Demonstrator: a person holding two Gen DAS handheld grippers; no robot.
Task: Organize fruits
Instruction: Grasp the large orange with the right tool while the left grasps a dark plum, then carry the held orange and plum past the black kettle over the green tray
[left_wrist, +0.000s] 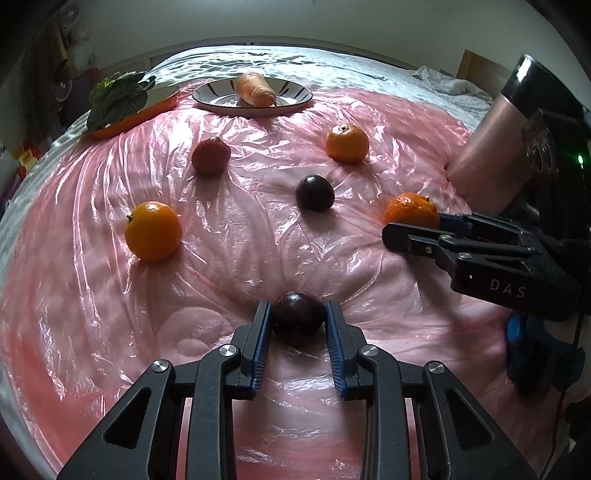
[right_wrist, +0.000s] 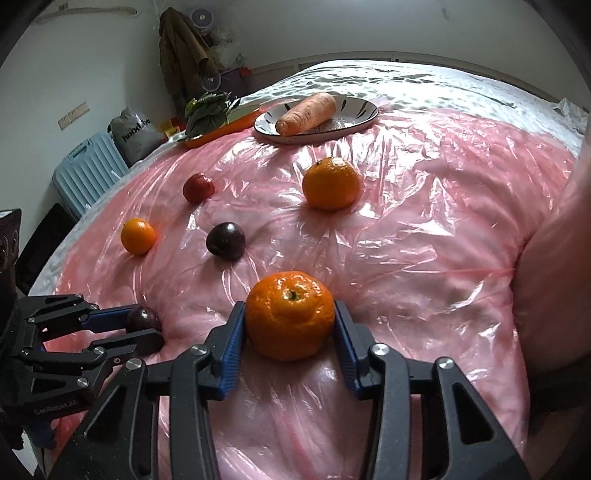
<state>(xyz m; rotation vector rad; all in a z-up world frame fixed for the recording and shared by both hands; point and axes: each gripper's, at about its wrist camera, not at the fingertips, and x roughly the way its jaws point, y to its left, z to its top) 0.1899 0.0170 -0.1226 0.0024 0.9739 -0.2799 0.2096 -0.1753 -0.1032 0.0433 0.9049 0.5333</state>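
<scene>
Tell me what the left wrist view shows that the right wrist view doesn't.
Left wrist only: the left hand-held gripper seen down its fingers, shut on a dark plum, and a pink sleeve behind the right hand-held gripper.
Right wrist only: a light blue suitcase, a hanging coat, and the mandarin gripped, seen close up.
Both: the carrot on its striped plate, leafy greens, and the loose fruit.
</scene>
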